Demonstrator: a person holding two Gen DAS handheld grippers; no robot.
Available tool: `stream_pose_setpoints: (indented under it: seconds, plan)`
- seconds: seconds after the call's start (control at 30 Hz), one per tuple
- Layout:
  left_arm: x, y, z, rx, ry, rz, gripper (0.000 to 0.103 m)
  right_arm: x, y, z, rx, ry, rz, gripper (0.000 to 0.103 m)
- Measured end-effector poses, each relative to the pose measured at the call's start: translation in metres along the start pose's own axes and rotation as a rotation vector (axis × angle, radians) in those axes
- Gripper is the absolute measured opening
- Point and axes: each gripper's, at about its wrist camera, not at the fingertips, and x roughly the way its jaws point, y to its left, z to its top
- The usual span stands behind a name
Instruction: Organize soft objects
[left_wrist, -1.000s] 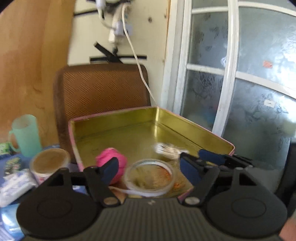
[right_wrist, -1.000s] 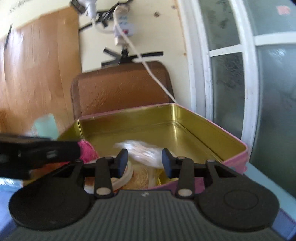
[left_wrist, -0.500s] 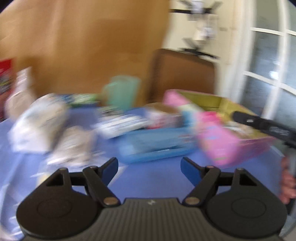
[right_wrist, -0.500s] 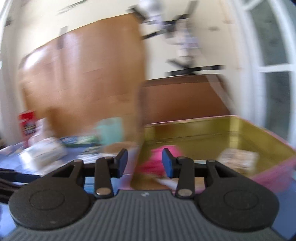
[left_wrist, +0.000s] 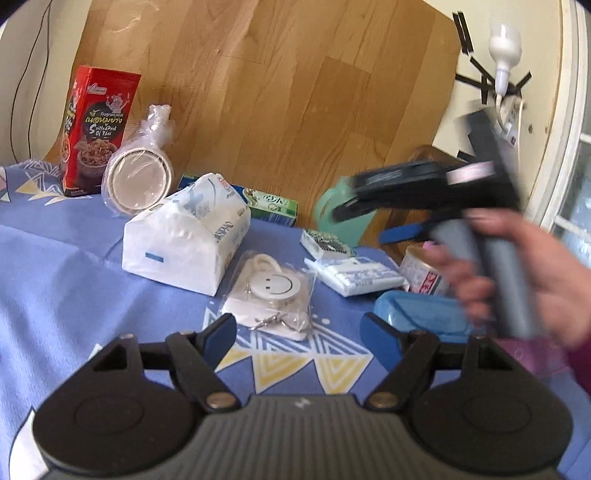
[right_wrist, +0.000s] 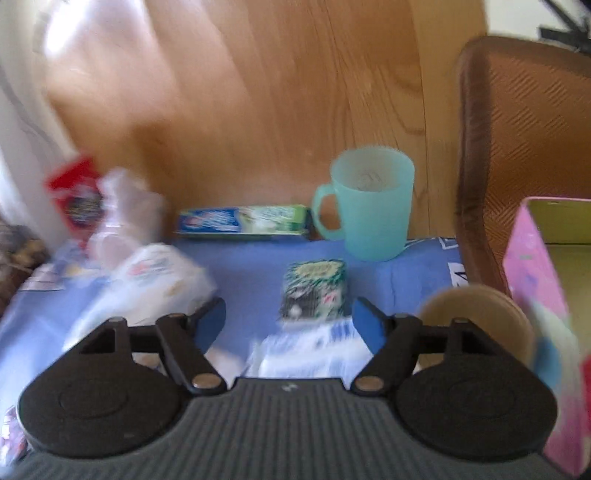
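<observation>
My left gripper (left_wrist: 297, 334) is open and empty above the blue patterned tablecloth (left_wrist: 74, 295). Just ahead of it lies a clear bag with a smiley-face item (left_wrist: 271, 291), and behind that a white tissue pack (left_wrist: 184, 243). My right gripper (right_wrist: 290, 323) is open and empty over a small white and blue tissue packet (right_wrist: 314, 350), with a green patterned packet (right_wrist: 314, 288) beyond. It also shows, blurred and held by a hand, in the left wrist view (left_wrist: 443, 192). The pink tin (right_wrist: 535, 295) with a gold inside is at the right edge.
A red snack box (left_wrist: 98, 129), a bagged stack of cups (left_wrist: 138, 177), a toothpaste box (right_wrist: 243, 219), a teal mug (right_wrist: 369, 203), a round lidded tub (right_wrist: 476, 317) and a blue case (left_wrist: 421, 314) stand around. A wooden panel (left_wrist: 295, 92) backs the table. A brown chair (right_wrist: 524, 129) is at right.
Both grippers have swung left, away from the tin and over the cluttered cloth. The right gripper's jaws have opened wider. The left stays open.
</observation>
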Motion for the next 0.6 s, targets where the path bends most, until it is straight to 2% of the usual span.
stream_pose_setpoints:
  seconds: [0.13,0.17,0.2,0.23,0.27,0.33,0.47,0.53,0.6]
  plan:
    - [0.0,0.002,0.002,-0.013,-0.02,-0.018,0.076,0.057,0.009,0.006,-0.055,0.128,-0.127,0.077]
    - [-0.001,0.002,0.002,-0.015,-0.027,-0.018,0.076,0.061,0.014,0.005,-0.089,0.125,-0.147,0.067]
    - [-0.002,0.002,0.002,-0.018,-0.033,-0.018,0.076,0.068,0.017,0.004,-0.106,0.168,-0.13,0.055]
    - [-0.002,0.003,0.002,-0.022,-0.037,-0.019,0.076,0.073,0.017,0.005,-0.103,0.213,-0.115,0.054]
    - [-0.003,0.004,0.002,-0.028,-0.04,-0.019,0.076,0.068,0.022,0.004,-0.116,0.197,-0.116,0.05]
    - [-0.003,0.007,0.003,-0.045,-0.045,-0.017,0.076,0.051,0.032,0.003,-0.156,0.158,-0.072,0.049]
    - [-0.005,0.019,0.004,-0.125,-0.057,-0.011,0.076,-0.023,0.048,-0.01,-0.235,-0.023,0.045,0.049]
    - [-0.004,0.029,0.005,-0.172,-0.055,-0.015,0.077,-0.063,0.048,-0.028,-0.265,-0.063,0.107,0.05]
    - [-0.003,0.034,0.006,-0.204,-0.046,-0.027,0.077,-0.099,0.042,-0.057,-0.311,-0.058,0.17,0.05]
